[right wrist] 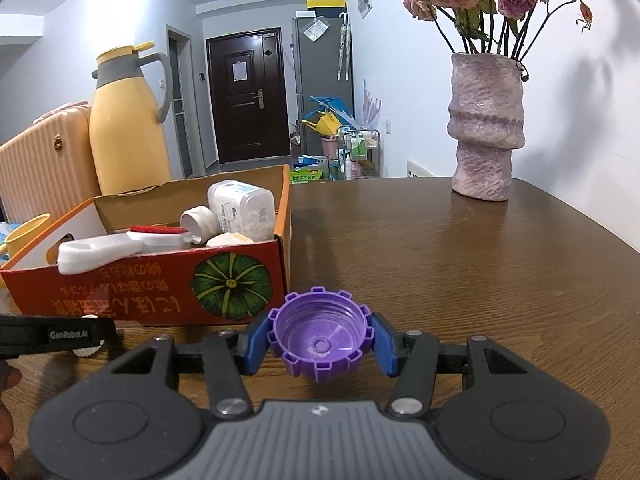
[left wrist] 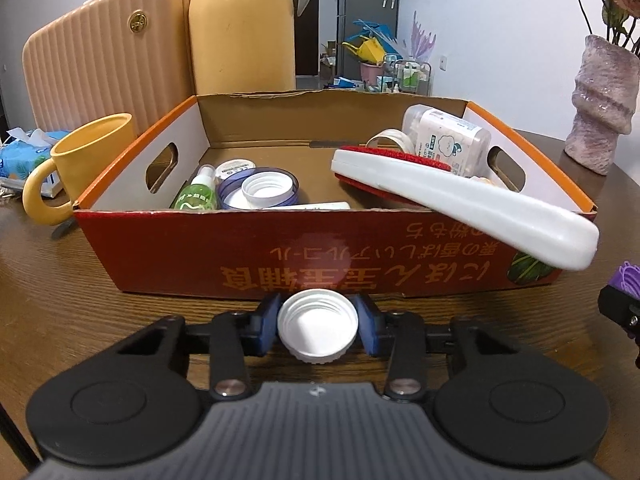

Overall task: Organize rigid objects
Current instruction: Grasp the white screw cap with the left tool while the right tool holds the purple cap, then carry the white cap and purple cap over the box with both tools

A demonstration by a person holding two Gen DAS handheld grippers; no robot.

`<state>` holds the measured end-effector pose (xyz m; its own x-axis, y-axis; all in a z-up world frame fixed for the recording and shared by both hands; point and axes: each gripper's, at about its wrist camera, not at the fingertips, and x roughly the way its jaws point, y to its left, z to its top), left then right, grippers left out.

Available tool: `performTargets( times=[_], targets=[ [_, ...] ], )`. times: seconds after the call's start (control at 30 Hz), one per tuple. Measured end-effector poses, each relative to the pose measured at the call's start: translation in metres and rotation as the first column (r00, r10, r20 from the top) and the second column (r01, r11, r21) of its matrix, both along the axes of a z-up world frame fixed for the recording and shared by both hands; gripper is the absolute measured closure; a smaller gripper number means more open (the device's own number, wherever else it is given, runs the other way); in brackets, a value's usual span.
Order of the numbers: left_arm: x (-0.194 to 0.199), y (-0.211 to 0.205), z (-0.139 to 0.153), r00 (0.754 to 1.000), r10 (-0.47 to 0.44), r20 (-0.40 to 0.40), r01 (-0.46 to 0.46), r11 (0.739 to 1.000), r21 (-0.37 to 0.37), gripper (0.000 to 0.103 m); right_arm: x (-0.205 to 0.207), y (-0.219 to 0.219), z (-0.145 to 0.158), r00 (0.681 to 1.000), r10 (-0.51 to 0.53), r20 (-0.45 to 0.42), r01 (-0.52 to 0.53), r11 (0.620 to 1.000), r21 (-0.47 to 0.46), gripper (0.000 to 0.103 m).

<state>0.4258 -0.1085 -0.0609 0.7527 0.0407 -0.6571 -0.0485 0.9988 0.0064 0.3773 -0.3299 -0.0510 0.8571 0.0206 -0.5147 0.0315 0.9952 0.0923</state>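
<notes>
My left gripper (left wrist: 318, 326) is shut on a white screw cap (left wrist: 318, 326), hollow side up, just in front of the red cardboard box (left wrist: 248, 256). My right gripper (right wrist: 320, 338) is shut on a purple ribbed cap (right wrist: 320, 338), also hollow side up, to the right of the box (right wrist: 132, 284). The purple cap (left wrist: 629, 280) shows at the right edge of the left wrist view. Inside the box lie a white long-handled brush with a red pad (left wrist: 460, 196), a green spray bottle (left wrist: 196, 196), a white cap in a blue ring (left wrist: 266, 190) and a cotton-swab container (left wrist: 448, 136).
A yellow mug (left wrist: 92, 160) stands left of the box, with a yellow thermos jug (left wrist: 242, 28) and a ribbed peach case (left wrist: 108, 60) behind it. A pinkish vase with dried roses (right wrist: 486, 124) stands at the far right of the brown wooden table (right wrist: 460, 264). A tissue pack (left wrist: 24, 152) lies far left.
</notes>
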Motion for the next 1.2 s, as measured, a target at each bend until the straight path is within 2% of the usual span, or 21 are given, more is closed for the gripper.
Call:
performTargets(
  times=[0.33, 0.73, 1.2],
  targets=[
    [-0.007, 0.008, 0.003, 1.0, -0.004, 0.005, 0.004, 1.0, -0.02, 0.062, -0.004, 0.002, 0.002, 1.0, 0.005, 0.015, -0.005, 1.0, -0.001, 0.051],
    [-0.034, 0.031, 0.019, 0.997, 0.021, 0.07, -0.019, 0.999, -0.038, 0.062, -0.019, 0.008, 0.01, 0.995, 0.013, 0.096, -0.01, 1.0, -0.025, 0.051],
    [-0.078, 0.045, 0.045, 0.985, 0.013, 0.171, -0.002, 0.998, -0.065, 0.062, -0.048, 0.029, 0.029, 0.98, 0.062, 0.191, -0.057, 0.998, -0.032, 0.051]
  ],
)
